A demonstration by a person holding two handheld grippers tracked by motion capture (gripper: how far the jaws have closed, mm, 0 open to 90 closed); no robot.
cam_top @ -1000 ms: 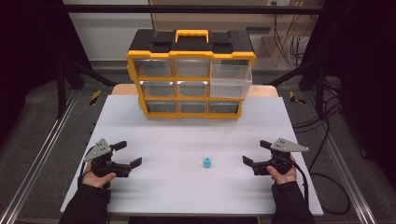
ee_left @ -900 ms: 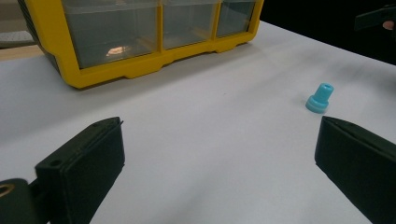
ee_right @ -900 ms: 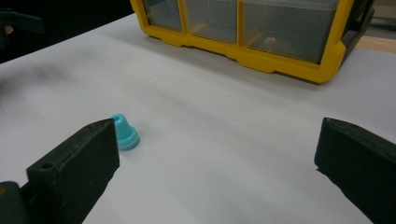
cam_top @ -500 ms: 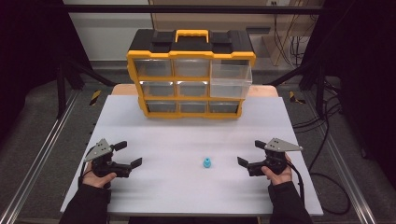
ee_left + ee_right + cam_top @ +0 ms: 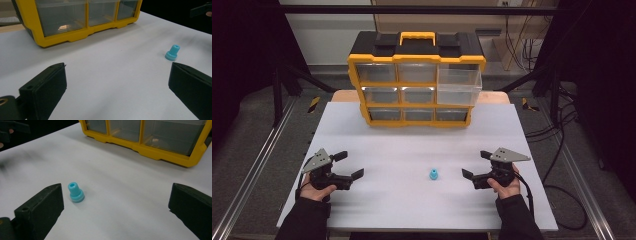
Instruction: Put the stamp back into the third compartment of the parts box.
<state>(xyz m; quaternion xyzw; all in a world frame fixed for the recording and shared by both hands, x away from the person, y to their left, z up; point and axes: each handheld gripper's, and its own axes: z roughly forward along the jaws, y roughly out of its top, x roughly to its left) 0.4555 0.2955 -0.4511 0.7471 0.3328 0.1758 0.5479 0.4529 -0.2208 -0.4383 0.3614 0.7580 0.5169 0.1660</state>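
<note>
Blue plastic peg (image 5: 433, 175) standing upright on the white table (image 5: 412, 135), near centre, untouched.
Approach step, I judge: the right gripper (image 5: 476, 172), jaws spread, sits just right of it; next it should straddle and pinch. The left gripper (image 5: 350, 165), also spread, waits well apart. One peg, one yellow drawer cabinet (image 5: 417, 80) far back, two grippers.

One blue plug (image 5: 433, 175), one yellow drawer cabinet (image 5: 417, 80), two tongs (image 5: 347, 165) (image 5: 477, 164).
</note>
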